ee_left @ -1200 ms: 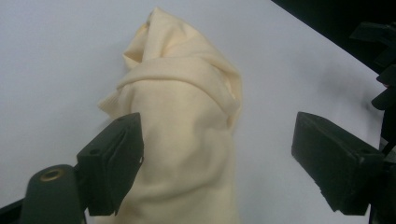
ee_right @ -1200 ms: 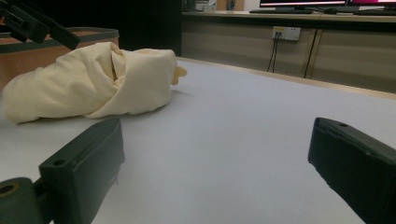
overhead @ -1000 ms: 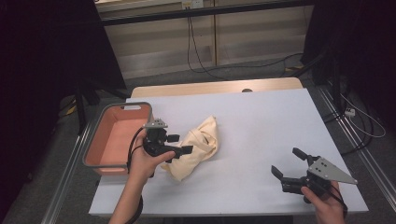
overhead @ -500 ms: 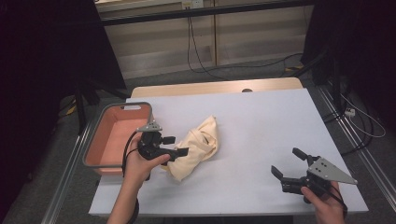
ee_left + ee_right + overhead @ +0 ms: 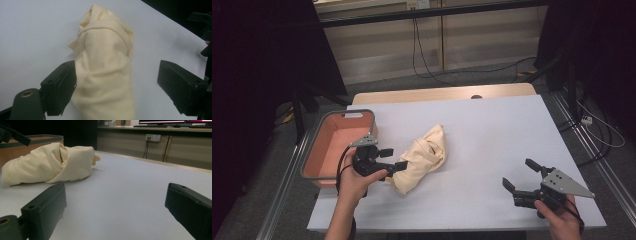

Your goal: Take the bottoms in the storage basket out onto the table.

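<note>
A cream cloth point(image 5: 423, 156) lies bunched in a long roll on the white table point(image 5: 492, 130), left of centre. My left gripper point(image 5: 393, 158) is at the cloth's near-left end and stands open. In the left gripper view the cloth point(image 5: 105, 60) runs up between the spread jaws of my left gripper point(image 5: 116, 77) and brushes the left one. My right gripper point(image 5: 520, 174) hovers open near the table's front right corner, far from the cloth. In the right gripper view my right gripper point(image 5: 115, 202) holds nothing, and the cloth point(image 5: 50, 165) lies far off to the left.
A pink basin point(image 5: 343, 113) with a grey rim sits at the table's left edge, just behind my left hand; its rim point(image 5: 37, 138) shows behind the cloth. Cables point(image 5: 422, 55) hang by the wall beyond the table.
My left gripper has drawn back slightly toward the near left, along the cloth's end. The cloth and my right gripper have stayed where they were.
</note>
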Demonstrator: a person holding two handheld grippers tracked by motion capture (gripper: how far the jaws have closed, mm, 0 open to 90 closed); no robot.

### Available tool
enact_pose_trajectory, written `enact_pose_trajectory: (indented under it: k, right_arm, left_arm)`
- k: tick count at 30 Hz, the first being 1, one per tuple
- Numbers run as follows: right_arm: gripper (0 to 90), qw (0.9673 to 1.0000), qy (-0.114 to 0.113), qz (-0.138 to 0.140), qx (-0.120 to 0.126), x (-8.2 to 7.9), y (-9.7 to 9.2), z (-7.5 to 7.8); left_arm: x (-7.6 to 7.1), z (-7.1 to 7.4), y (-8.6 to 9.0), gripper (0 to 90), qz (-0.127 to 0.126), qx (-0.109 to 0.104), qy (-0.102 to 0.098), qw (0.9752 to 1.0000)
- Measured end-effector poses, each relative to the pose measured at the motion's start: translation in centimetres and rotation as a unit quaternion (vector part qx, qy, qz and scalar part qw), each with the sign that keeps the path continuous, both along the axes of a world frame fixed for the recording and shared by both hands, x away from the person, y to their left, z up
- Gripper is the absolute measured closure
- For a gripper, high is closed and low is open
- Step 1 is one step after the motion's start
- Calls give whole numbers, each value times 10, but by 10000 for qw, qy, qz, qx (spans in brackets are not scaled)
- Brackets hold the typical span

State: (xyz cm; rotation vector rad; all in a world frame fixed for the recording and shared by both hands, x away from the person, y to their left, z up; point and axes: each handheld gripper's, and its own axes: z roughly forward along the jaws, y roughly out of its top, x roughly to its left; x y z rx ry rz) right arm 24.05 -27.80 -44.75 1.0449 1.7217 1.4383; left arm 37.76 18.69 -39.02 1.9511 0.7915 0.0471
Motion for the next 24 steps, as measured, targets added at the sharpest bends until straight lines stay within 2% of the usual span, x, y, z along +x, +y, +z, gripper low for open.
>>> enact_pose_trajectory:
  k: [5,18,24]
  right_arm:
    - [34,10000,-6,2,-18,0,0,0]
    - [34,10000,4,13,-21,-1,0,0]
    - [34,10000,1,-2,-8,-1,0,0]
  left_arm:
    - [-3,1,4,162,45,-21,-38,10000]
    - [-9,-3,16,160,122,-230,-111,9996]
    - [-11,-3,17,159,88,-209,-133,9997]
